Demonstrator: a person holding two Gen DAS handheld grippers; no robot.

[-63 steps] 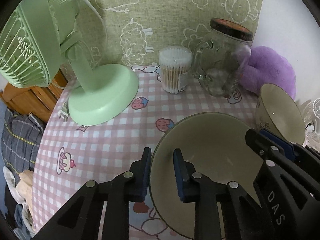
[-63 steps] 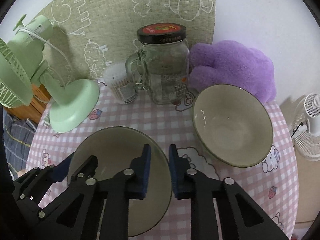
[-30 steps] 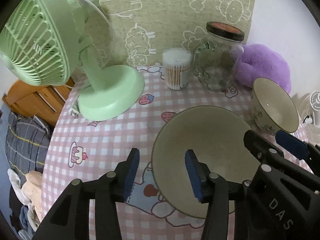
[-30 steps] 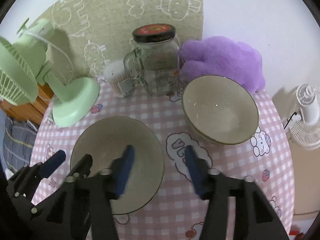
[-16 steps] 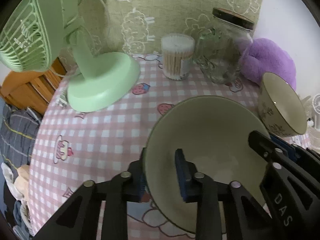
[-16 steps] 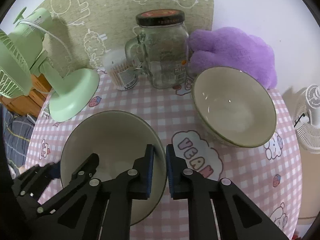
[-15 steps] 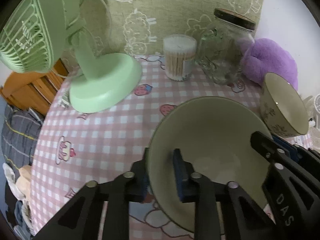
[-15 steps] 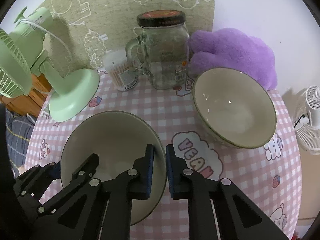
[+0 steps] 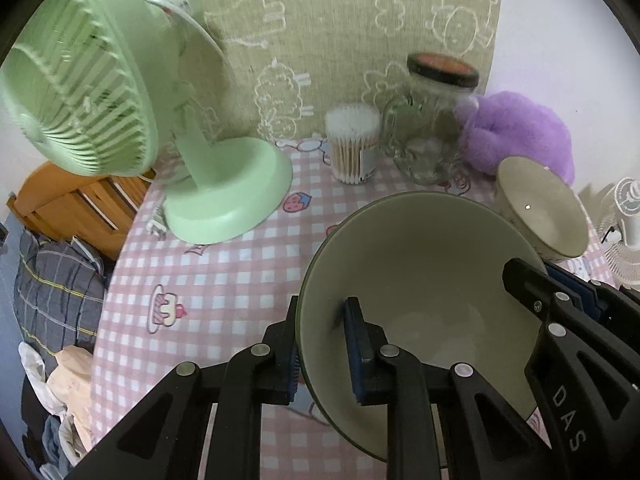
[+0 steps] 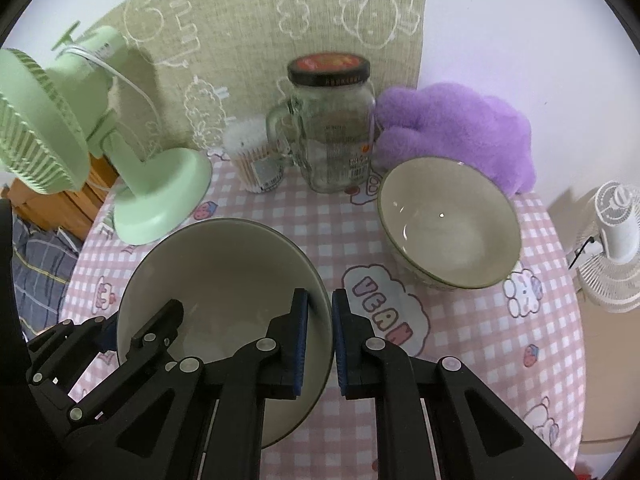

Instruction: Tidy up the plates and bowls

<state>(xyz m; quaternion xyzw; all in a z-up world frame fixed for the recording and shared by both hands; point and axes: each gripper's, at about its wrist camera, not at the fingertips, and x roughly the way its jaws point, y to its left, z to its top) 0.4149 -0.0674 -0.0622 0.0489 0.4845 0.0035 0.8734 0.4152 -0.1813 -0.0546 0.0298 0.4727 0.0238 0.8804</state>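
A pale green-grey bowl (image 9: 420, 280) (image 10: 224, 272) is near me on the pink checked tablecloth (image 10: 460, 344). My left gripper (image 9: 322, 312) is shut on its left rim, one pad inside and one outside. My right gripper (image 10: 320, 300) is shut on the opposite, right rim in the same way. Each wrist view also shows the other gripper: the right gripper (image 9: 548, 276) and the left gripper (image 10: 138, 318). I cannot tell whether the bowl's foot touches the cloth. A second, similar bowl (image 10: 448, 224) (image 9: 540, 208) sits upright further back on the right, apart from both grippers.
A green desk fan (image 9: 224, 196) stands at the back left. A cotton-swab tub (image 9: 352, 144), a lidded glass jar (image 10: 332, 128) and a purple plush (image 10: 460, 128) line the back wall. A white fan (image 10: 616, 232) stands beyond the table's right edge, wooden furniture (image 9: 72, 208) and clothes beyond the left.
A second ago both grippers stood open astride the near bowl's rim; both have since shut on it. In the last half second both views drew back slightly with the bowl fixed between the pads.
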